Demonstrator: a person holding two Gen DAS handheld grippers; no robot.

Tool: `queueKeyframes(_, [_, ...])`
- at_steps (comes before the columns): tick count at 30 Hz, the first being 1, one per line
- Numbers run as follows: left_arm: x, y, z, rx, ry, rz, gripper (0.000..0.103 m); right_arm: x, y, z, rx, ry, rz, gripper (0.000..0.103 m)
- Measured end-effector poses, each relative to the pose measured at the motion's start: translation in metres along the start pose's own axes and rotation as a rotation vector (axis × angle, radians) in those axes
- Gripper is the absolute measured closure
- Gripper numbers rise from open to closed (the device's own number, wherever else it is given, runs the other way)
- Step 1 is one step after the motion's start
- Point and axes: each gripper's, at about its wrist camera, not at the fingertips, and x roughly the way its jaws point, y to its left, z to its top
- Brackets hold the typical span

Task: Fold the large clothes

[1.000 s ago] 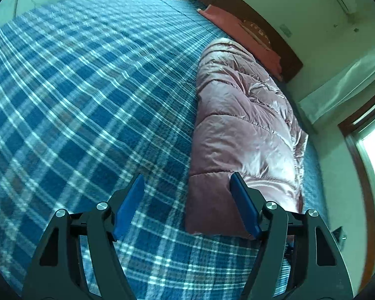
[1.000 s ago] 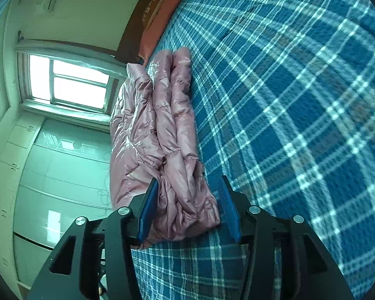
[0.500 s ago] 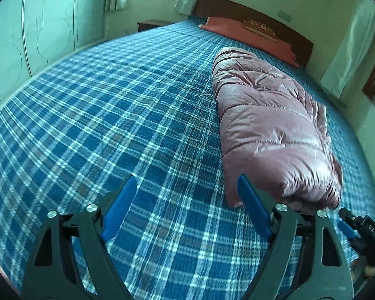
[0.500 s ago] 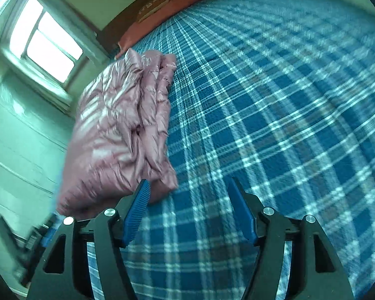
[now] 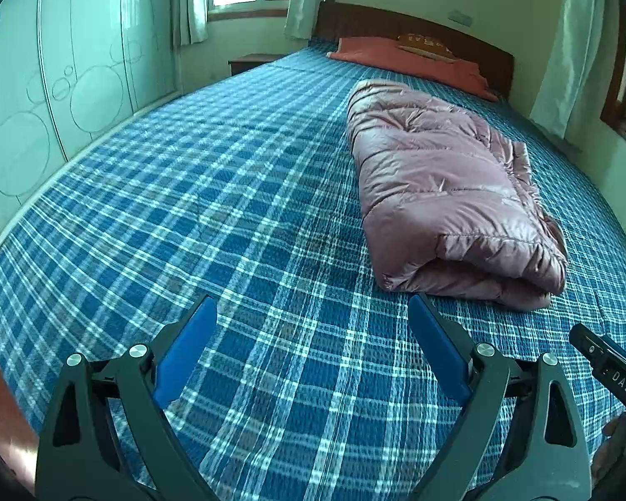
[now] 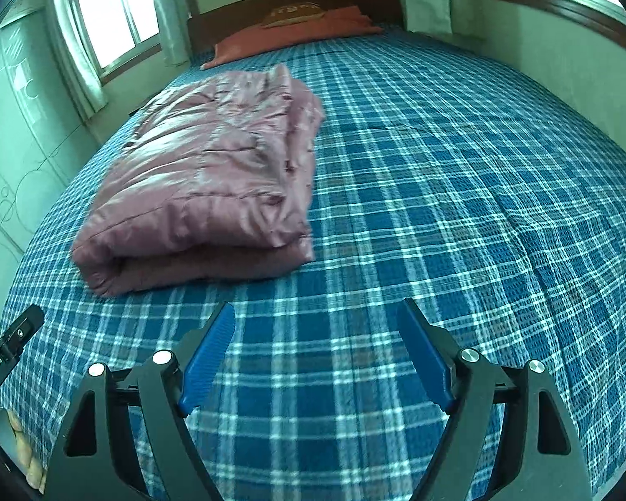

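A pink quilted puffer jacket lies folded into a long bundle on the blue plaid bed. In the left wrist view it sits ahead and to the right of my left gripper, which is open and empty, apart from the cloth. In the right wrist view the jacket lies ahead and to the left of my right gripper, which is also open and empty, a short way back from the bundle's near end.
A red pillow and dark wooden headboard stand at the far end of the bed. A wardrobe with circle patterns lines the left wall. Windows with curtains are behind. The other gripper's edge shows at the lower right.
Both grippers have pulled back and away from the jacket's near end and levelled out. The right gripper, which straddled the jacket's end, now has nothing between its fingers. The jacket stays folded.
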Motion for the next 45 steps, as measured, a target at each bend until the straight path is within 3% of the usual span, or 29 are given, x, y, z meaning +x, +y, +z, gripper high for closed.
queueKeyframes(8, [-0.040, -0.005, 0.021, 0.025, -0.088, 0.002, 0.006, -0.038, 0.027, 0.016, -0.030, -0.080, 0.020, 0.024])
queueKeyframes(20, [-0.079, -0.019, 0.049, 0.032, -0.152, -0.065, 0.003, -0.081, 0.040, 0.041, -0.054, -0.179, 0.034, 0.022])
queueKeyframes(45, [-0.075, -0.029, 0.048, 0.052, -0.149, -0.054, 0.003, -0.080, 0.044, 0.042, -0.059, -0.202, 0.024, 0.022])
